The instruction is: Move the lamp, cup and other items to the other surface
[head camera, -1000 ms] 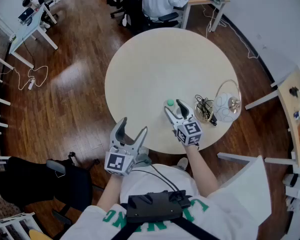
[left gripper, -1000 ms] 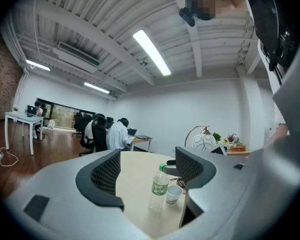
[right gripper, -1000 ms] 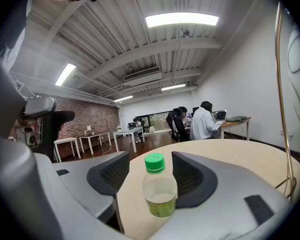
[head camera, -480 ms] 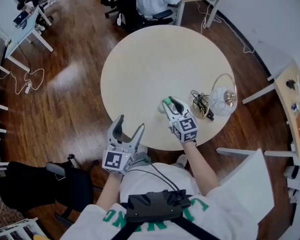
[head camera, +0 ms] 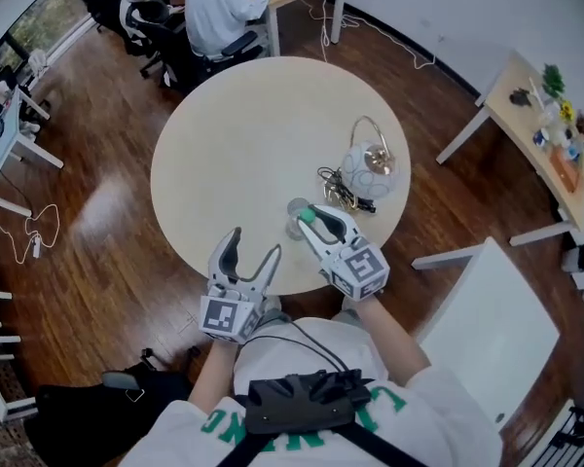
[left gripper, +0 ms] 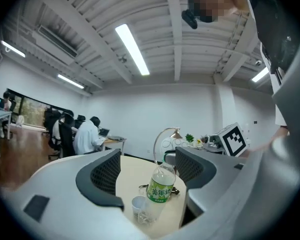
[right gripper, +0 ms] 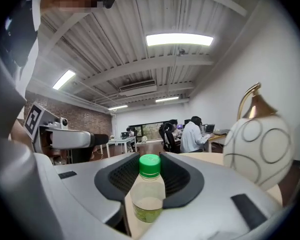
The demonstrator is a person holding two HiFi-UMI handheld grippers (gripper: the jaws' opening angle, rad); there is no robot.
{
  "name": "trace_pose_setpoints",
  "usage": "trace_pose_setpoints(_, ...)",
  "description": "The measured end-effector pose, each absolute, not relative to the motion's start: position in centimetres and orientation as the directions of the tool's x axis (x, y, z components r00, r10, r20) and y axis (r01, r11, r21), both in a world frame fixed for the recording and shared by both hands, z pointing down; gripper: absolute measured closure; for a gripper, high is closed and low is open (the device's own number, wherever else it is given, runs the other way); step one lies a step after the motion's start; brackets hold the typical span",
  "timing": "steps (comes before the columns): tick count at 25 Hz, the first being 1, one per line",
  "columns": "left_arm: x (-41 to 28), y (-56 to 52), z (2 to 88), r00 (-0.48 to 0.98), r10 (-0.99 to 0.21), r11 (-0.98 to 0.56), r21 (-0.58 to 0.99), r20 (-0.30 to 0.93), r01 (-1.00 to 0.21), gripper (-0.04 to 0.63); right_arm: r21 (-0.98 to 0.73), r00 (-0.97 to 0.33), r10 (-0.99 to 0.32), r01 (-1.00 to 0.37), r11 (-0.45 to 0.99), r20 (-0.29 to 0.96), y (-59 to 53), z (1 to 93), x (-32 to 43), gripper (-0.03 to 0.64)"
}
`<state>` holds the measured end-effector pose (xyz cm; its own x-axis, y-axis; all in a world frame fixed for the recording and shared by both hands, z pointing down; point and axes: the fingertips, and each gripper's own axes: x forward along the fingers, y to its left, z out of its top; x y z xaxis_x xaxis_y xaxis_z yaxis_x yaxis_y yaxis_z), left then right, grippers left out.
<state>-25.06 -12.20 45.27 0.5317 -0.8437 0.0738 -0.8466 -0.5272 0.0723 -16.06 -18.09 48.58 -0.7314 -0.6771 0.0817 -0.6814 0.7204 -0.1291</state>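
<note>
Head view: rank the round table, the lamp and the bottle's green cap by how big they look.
1. Round table, by far the largest.
2. Lamp, clearly smaller.
3. Green cap, the smallest, even though it sits atop the bottle and so nearer the camera than the tabletop.

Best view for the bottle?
Left gripper view: the bottle shows its body and label, gripped by the right gripper, whose tongs have just closed on it. Right gripper view shows cap and shoulders; head view only the green cap.
</note>
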Motion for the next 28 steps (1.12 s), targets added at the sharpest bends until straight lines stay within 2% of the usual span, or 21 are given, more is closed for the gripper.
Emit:
trace_pose_setpoints(6, -16.1, -12.7, 45.3, 0.681, -0.727, -0.670, 0.123, 0.086, -0.732, 0.258, -0.131, -0.580, -0.812, -0.812, 0.569, 0.067, -15.0, 48.0, -6.4, 0.469)
trace_pose_setpoints(10, -7.8, -11.8, 46.2, 0.820, -0.566, -0.810, 0.131, 0.084, -0.572, 0.258, -0.143, -0.392, -0.917, -0.914, 0.380, 0.068, -12.3, 49.6, 2.6, 0.469)
trace_pose_setpoints(15, 1.2, -9.8, 48.7, 0.933, -0.348, -0.931, 0.087, 0.085, -0.355, 0.258, -0.161, -0.138, -0.986, -0.980, 0.121, 0.096, -6.9, 50.4, 13.2, 0.469)
trace_pose_setpoints(21, 13.2, -5.7, 49.7, 0.995, -0.070, -0.991, 0.110, 0.078, -0.078, 0.258, -0.153, 0.188, -0.977, -0.967, -0.202, 0.102, 0.9, 50.9, 25.7, 0.469)
trace_pose_setpoints(28, 24.1, 1.4, 51.3, 0.978, 0.184, -0.978, 0.124, 0.104, 0.171, 0.261, -0.117, 0.492, -0.864, -0.857, -0.502, 0.103, 10.7, 51.4, 39.2, 0.469)
